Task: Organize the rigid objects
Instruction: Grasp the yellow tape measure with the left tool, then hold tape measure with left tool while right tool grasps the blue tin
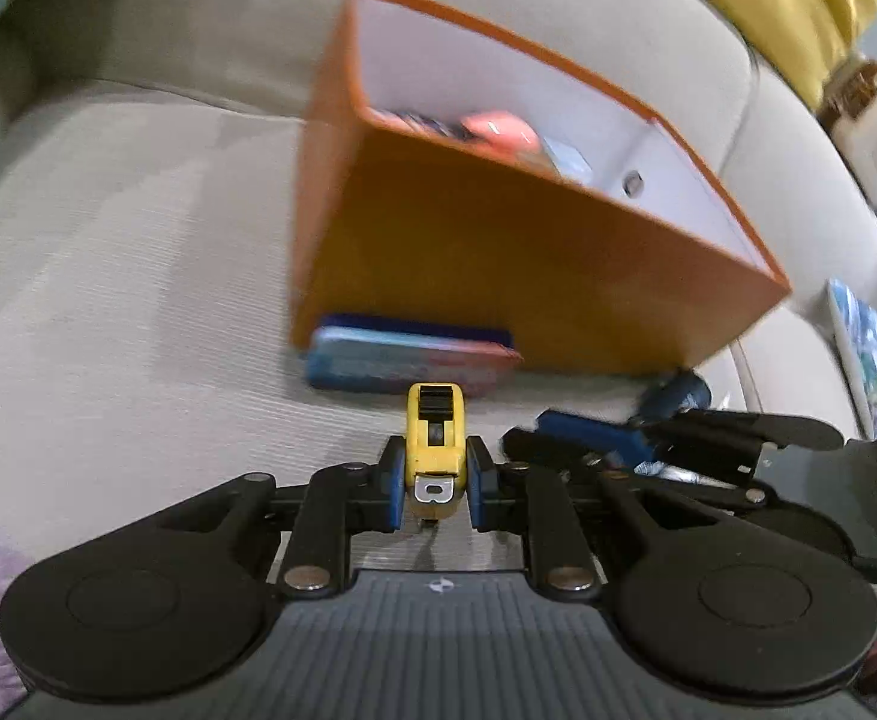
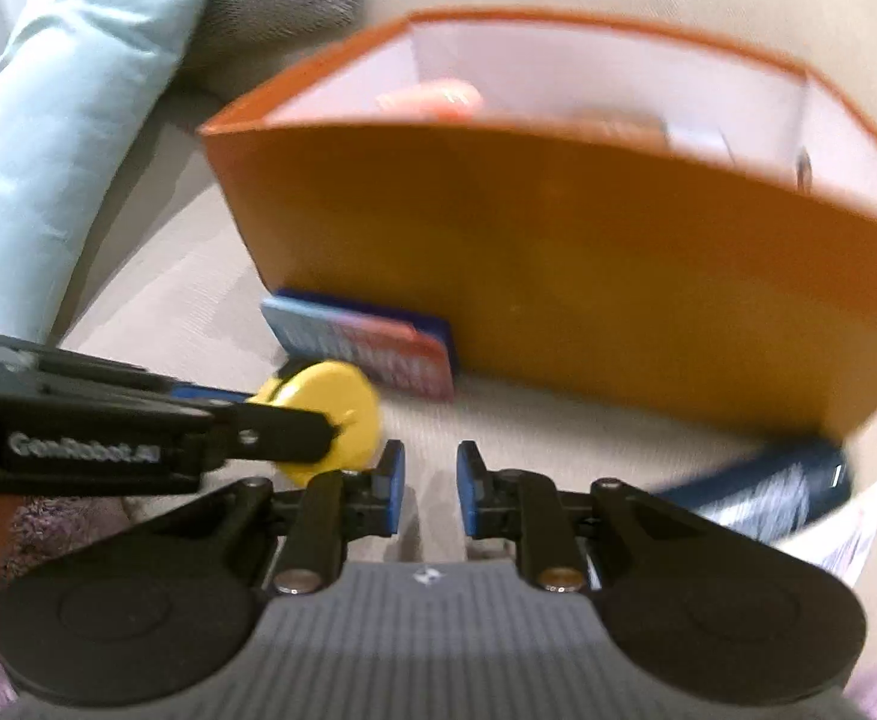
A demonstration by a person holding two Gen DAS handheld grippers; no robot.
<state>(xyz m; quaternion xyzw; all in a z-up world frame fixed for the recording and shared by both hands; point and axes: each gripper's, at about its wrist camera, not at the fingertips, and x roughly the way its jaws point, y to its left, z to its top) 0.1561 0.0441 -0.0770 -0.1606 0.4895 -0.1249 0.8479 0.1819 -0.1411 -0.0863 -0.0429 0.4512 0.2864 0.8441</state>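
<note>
Your left gripper (image 1: 436, 489) is clamped on the yellow tape measure (image 1: 435, 441), which sits between its blue pads just above the sofa seat (image 1: 138, 276). At twelve o'clock stands the orange box (image 1: 498, 252). Your right gripper (image 2: 431, 489) stands narrow with nothing between its pads, the tape measure at its ten o'clock.

My left gripper (image 1: 436, 489) and right gripper (image 2: 430, 489) match: black linkage arms, blue pads, silver pivot screws, two round black discs at 7 and 5 o'clock flanking a ribbed grey housing with a small white logo. Left gripper's side arm reads "GenRobot.AI" in white at 9 o'clock in the right wrist view.
</note>
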